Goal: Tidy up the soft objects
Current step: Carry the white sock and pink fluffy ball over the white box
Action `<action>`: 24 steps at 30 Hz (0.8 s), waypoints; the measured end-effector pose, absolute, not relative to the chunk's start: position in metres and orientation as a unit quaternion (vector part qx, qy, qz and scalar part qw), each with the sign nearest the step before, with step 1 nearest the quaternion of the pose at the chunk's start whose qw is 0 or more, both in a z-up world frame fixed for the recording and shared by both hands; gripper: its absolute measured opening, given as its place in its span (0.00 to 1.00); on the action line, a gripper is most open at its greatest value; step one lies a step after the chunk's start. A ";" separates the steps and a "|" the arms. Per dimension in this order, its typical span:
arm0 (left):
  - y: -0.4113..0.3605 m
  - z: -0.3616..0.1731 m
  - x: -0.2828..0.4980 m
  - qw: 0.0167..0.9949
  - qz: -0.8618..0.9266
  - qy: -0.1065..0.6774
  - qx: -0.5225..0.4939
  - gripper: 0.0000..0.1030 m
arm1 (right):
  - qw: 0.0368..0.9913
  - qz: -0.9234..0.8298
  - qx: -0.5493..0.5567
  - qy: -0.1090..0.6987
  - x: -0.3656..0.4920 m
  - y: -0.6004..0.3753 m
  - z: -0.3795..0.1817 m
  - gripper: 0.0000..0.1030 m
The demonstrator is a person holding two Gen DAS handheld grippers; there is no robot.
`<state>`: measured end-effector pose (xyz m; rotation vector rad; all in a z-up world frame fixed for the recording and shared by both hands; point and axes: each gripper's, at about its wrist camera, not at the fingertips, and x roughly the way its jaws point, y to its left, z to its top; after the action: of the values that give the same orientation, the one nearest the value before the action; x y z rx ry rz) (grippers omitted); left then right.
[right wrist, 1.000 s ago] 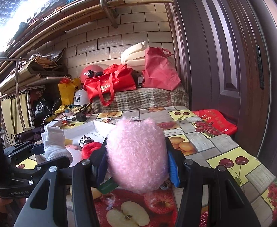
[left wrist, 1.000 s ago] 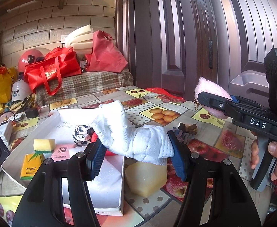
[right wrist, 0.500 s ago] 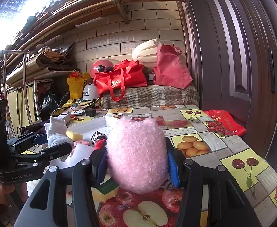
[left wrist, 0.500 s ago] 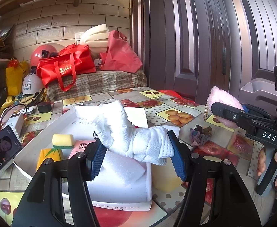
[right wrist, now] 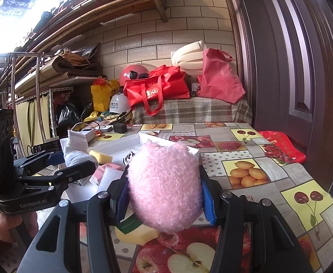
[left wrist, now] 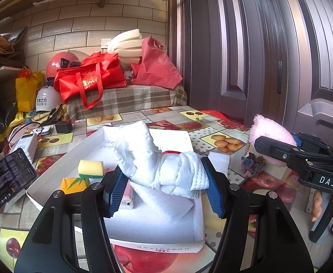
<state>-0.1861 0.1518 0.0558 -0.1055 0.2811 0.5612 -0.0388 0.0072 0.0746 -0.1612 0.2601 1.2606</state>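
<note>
So both grippers are loaded. The left gripper [left wrist: 164, 183] has its jaws clamped on a knotted white cloth [left wrist: 159, 159], held in the air over the near part of the white tray [left wrist: 59, 173]. The cloth's long axis runs across the jaws, roughly level, with the loose end sticking up and away toward the far left and the bunched end jammed against the right pad.

The right gripper [right wrist: 164, 195] squeezes a pink plush [right wrist: 164, 186] between its blue pads, above the fruit-print table [right wrist: 246, 154], right of the tray. It's egg-shaped, long axis about upright, two little tufts on top.

In the tray: a yellow sponge [left wrist: 90, 168] and a foam sheet [left wrist: 166, 204]. Hair ties [left wrist: 249, 166] lie on the table just beside the tray.
</note>
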 end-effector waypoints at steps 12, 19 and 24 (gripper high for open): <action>0.188 0.054 -0.206 0.936 0.317 0.130 -0.082 0.60 | 0.771 0.612 -0.103 0.144 -0.057 0.044 0.065 0.51; 0.211 0.052 -0.209 0.926 0.338 0.138 -0.096 0.60 | 0.751 0.631 -0.123 0.152 -0.069 0.069 0.060 0.51; 0.230 0.048 -0.200 0.920 0.338 0.161 -0.113 0.61 | 0.720 0.657 -0.137 0.177 -0.079 0.098 0.055 0.51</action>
<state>-0.2004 0.2297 0.0478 -0.2327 0.3305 0.6941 -0.0790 0.0976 0.0554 -0.3032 0.3906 1.4510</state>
